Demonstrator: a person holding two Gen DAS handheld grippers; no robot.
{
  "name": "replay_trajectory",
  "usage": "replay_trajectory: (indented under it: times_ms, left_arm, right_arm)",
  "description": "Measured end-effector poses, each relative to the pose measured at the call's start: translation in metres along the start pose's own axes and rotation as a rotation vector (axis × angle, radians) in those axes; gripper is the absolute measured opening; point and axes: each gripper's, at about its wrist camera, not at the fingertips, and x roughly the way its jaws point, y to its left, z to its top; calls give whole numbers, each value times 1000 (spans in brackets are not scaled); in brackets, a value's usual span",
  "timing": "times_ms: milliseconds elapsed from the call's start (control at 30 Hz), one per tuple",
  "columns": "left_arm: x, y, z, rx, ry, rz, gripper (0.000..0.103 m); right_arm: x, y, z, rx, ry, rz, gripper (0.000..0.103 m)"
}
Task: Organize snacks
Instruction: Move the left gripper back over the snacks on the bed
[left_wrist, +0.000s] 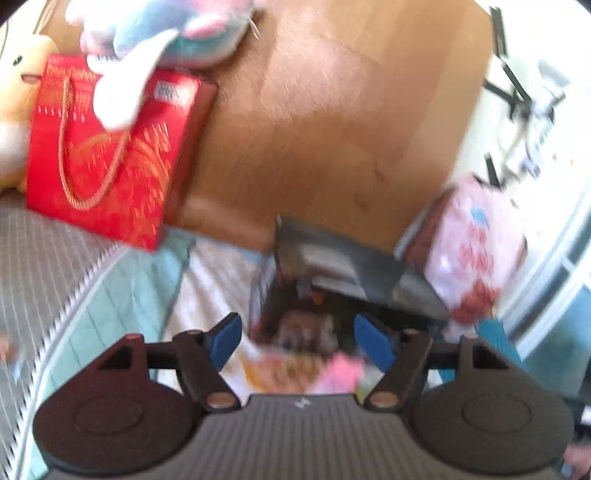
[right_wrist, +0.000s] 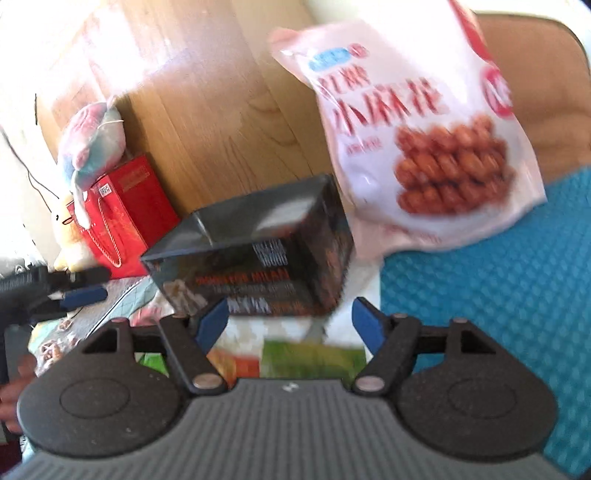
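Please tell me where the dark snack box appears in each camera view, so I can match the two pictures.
Left wrist view: the dark snack box is at lower centre, just beyond the open left gripper.
Right wrist view: the box fills the centre, just beyond the open right gripper.
Shared landmark: the red gift bag, left of the box.

Both views bright, daylight. Strong motion blur across each; only the gripper bodies at the bottom stay fairly sharp. Left wrist: wooden headboard (left_wrist: 332, 122) beyond the jaws has washed-out glare patches, far right edge blown white. Right wrist: glare upper left of the jaws on the wood, print on the snack bag (right_wrist: 417, 140) up right smeared, dark box (right_wrist: 258, 251) just ahead blurred. Fisheye bends the edges, corners black.
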Motion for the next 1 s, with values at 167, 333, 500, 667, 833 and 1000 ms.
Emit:
replay_trajectory:
  times_ms: [167,333,500,667,833,1000]
  left_arm:
    - [-14,-26,-43,120,47,-23,66]
    - [-48,-45,-75,206,44,-92,67]
    - [-86,-27,-84,159,-71,-101,77]
    - [-93,20,-81,-25,-122,-16,75]
    - [-86,43,-87,-107,-97,-28,71]
    - [-88,37,-92,-64,-108,-99,66]
  right_arm:
    - [-12,20,-37,-5,52,30,65]
    - [-25,72,-53,-130,81,86,65]
    - [-56,105,-62,-205,32,124,65]
    - [-54,136,-50,-227,6,132,64]
    - [-36,135,-39,-184,-16,86,60]
    - [-11,138,-56,-118,67,83,39]
